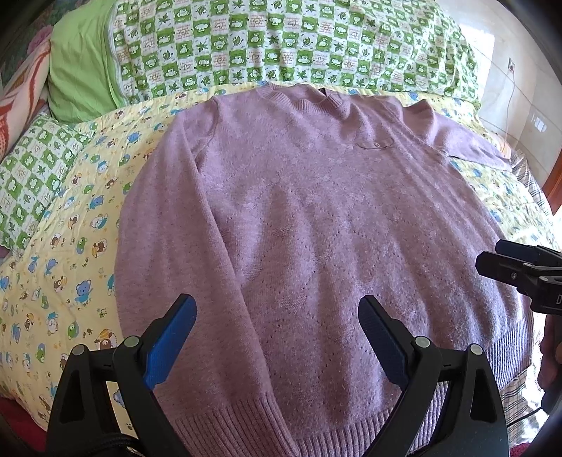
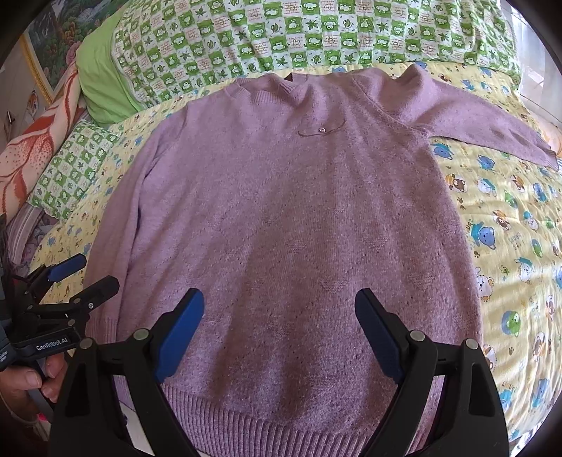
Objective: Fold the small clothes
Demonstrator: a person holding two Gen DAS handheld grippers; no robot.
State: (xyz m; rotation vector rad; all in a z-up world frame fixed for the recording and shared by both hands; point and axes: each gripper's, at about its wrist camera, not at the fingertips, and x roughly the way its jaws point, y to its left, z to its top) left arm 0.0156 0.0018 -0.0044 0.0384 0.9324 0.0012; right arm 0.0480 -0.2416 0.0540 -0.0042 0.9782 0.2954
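On the bed, across a yellow quilt (image 2: 509, 218) printed with cartoon bears, a lilac knitted sweater (image 2: 281, 211) lies face up and spread flat, its ribbed hem (image 2: 267, 418) nearest the cameras and its neckline (image 2: 281, 86) at the far end, just short of a green-and-white checked pillow (image 2: 316, 31). A small embroidered motif with a button (image 2: 321, 130) sits on the chest. One sleeve runs straight down the left side of the body, touching it; the other sleeve (image 2: 491, 123) stretches out to the far right, well apart from the body. That layout looks deliberate: a flat, smoothed garment gives clean fold lines, and the outstretched sleeve is probably the first part to bring in.

Both tools hang over the near hem, tilted downward, with nothing between their blue pads. The left gripper (image 1: 277, 334) stands with its jaws spread wide over the hem's left half, and the right gripper (image 2: 279, 330) is likewise released over the middle, gripping nothing. Each shows at the edge of the other's view, side by side; the hand (image 2: 24, 383) carrying the left one shows at the lower left of the right wrist view. Folding has apparently not begun, since no part of the sweater is doubled over.
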